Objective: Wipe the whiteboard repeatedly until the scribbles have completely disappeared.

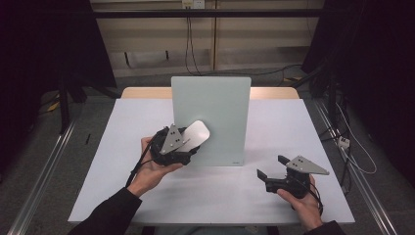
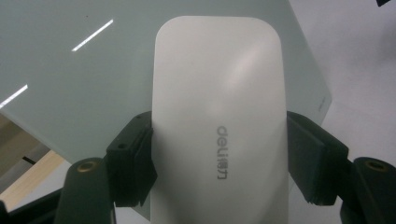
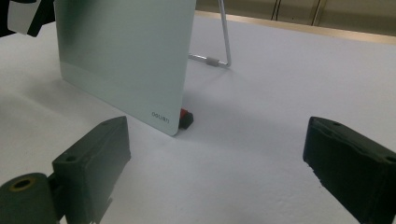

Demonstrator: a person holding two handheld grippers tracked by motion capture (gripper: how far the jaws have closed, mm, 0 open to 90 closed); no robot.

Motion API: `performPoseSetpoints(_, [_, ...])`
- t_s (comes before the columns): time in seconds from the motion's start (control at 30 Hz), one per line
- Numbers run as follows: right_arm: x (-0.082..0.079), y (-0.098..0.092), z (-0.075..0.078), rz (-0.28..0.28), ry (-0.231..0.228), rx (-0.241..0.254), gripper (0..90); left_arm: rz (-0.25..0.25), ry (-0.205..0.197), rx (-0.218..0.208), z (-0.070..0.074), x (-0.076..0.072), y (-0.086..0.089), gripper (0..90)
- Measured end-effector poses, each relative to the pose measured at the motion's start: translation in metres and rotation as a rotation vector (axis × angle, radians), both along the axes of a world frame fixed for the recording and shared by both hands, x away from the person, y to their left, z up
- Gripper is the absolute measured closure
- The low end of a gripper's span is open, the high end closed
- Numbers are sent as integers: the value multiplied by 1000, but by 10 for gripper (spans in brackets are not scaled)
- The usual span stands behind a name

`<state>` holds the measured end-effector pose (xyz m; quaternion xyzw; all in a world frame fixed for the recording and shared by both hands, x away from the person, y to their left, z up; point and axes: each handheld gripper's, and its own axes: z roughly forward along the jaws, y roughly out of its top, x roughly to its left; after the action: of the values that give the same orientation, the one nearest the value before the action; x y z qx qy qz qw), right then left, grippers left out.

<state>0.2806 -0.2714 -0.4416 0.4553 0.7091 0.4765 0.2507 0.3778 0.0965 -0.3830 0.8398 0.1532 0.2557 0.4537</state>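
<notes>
In left gripper (image 1: 188, 142) jaws: white rounded eraser (image 2: 219, 121), grey "deli" logo.

Between the left tongs' jaws, the white eraser (image 2: 219, 126) carries a grey "deli" logo with small characters after it. Ahead of the right tongs, the board (image 3: 126, 56) bears small lettering in its bottom corner, too faint to read.

White eraser (image 2: 219, 140), pale-green board (image 1: 211, 117)

White eraser (image 2: 219, 126): lower end cut off by bottom edge in left gripper view, grey print legible but small. Standing board (image 1: 211, 120): eraser covers its lower left in high view; corner lettering (image 3: 160, 117) blurred
</notes>
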Motion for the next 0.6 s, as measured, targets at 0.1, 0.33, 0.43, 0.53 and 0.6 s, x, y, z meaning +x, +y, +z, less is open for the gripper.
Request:
performPoseSetpoints(0.1, [0,0,0,2,0,-2,71,2,10,-2,-1,0,0,312])
performPoseSetpoints(0.33, [0,0,0,1,1,1,71,-11,17,-13,1,-4,1,311])
performPoseSetpoints(0.43, [1,1,0,-1,5,5,71,-17,31,-23,2,-5,2,312])
performPoseSetpoints(0.53, [2,1,0,-1,8,3,70,-29,52,-29,4,-6,4,312])
performPoseSetpoints(0.6, [2,1,0,-1,7,4,70,-35,68,-31,4,-7,4,311])
